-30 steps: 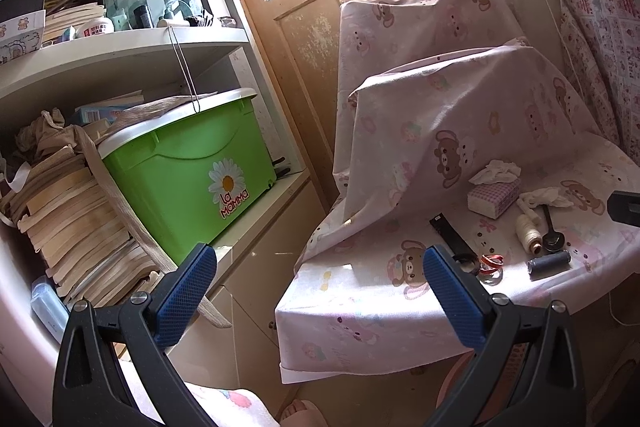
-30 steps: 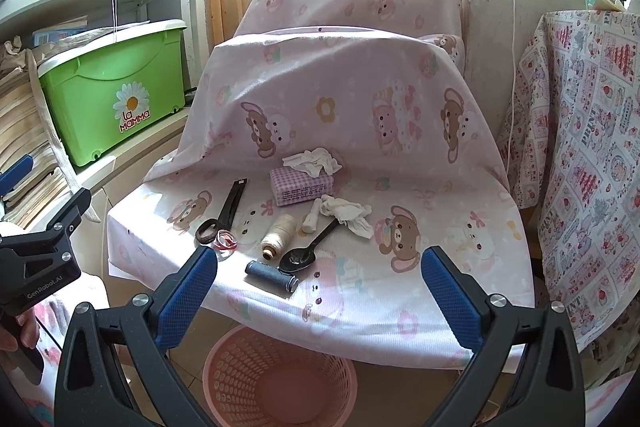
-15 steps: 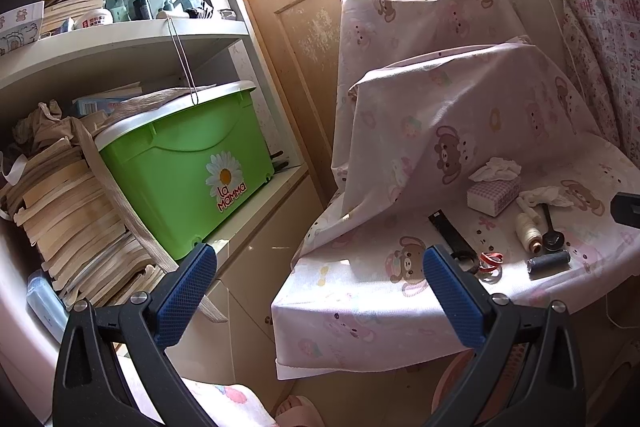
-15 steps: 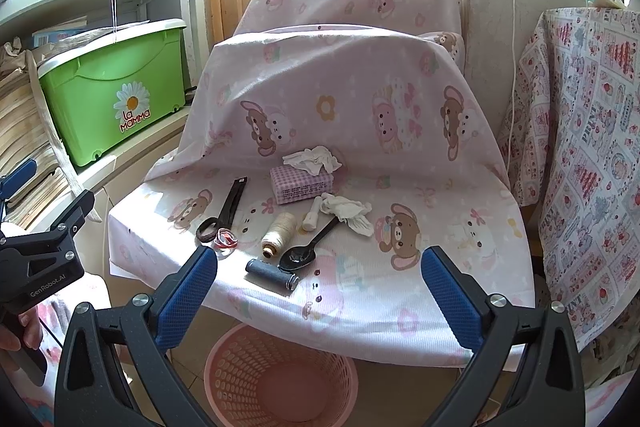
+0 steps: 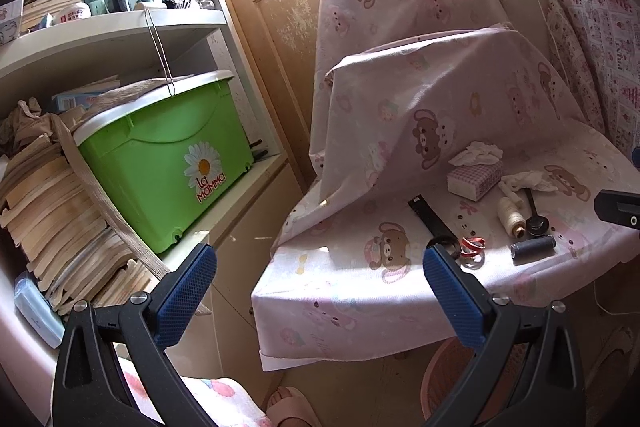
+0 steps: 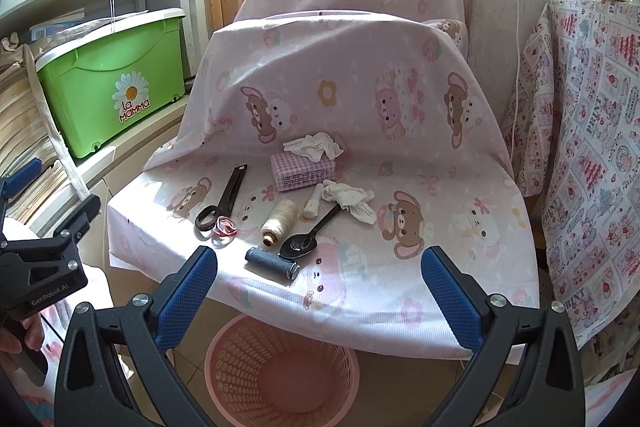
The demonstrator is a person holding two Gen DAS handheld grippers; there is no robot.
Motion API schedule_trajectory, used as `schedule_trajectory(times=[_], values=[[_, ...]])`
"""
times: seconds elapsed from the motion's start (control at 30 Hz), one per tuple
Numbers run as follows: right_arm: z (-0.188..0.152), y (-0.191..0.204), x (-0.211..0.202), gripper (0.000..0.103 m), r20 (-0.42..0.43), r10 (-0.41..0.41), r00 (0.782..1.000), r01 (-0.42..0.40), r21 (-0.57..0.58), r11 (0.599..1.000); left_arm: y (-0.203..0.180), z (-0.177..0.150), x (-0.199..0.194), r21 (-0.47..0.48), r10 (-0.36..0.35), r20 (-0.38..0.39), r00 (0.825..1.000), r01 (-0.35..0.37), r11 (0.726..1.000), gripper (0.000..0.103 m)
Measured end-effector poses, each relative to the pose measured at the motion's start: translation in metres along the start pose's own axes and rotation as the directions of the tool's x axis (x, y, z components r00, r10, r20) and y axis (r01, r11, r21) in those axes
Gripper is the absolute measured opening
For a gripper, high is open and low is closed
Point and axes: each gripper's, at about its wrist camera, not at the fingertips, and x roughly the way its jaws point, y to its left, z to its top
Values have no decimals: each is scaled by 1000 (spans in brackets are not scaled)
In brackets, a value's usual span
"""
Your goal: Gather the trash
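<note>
- Both grippers are held short of the cloth-covered seat (image 6: 460, 267): the right gripper (image 6: 319, 287) has its jaws spread wide, holding and touching nothing.
- The left gripper (image 5: 318, 293) is just as wide apart, also empty.
- Two crumpled tissues lie on the seat: one (image 6: 314, 145) atop the checked tissue pack (image 6: 303, 171), the other (image 6: 352, 199) beside the black spoon (image 6: 310, 237).
- The pink basket (image 6: 280, 367) on the floor below looks empty.
- The green bin (image 6: 110, 83) sits lidded on the shelf.

Perforated pink plastic basket (image 6: 280, 371); crumpled white tissue (image 6: 314, 145).
</note>
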Motion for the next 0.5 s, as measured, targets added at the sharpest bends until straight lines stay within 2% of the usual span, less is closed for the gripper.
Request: schedule_trajectory(times=[0.07,0.17,0.23,0.27,0.33,0.37,0.4,0.43,0.47,0.5], values=[[-1,0,4,103,-27,-21,999,21,7,1000,0,-2,3,-21,-33,-25,999,33,999,102],[-3,-3,10,101,-57,-41,998,42,31,999,-2,-7,15,-62,-123,-85,989,118,991,102],[-4,-6,15,88,-74,-26,997,30,47,998,-3,-11,23,-115,-165,-109,980,152,982,96],[-6,-7,20,83,-102,-5,995,11,62,998,-5,-13,29,-141,-196,-118,974,179,974,87],[-9,-10,28,75,-128,31,991,-19,93,995,-9,-13,41,-187,-273,-165,948,242,952,67],[-11,-10,32,67,-140,40,989,-25,108,994,-11,-13,47,-213,-313,-191,930,272,938,50],[-13,-9,35,55,-154,44,987,-26,117,993,-14,-13,54,-237,-361,-209,909,311,921,43],[-14,-8,37,51,-160,40,986,-21,120,993,-17,-12,60,-257,-410,-218,886,354,899,43],[-15,-7,40,41,-167,33,985,-13,120,993,-20,-12,65,-268,-440,-220,871,380,885,36],[-16,-6,41,32,-169,39,985,-19,117,993,-24,-11,67,-269,-450,-222,865,389,881,29]])
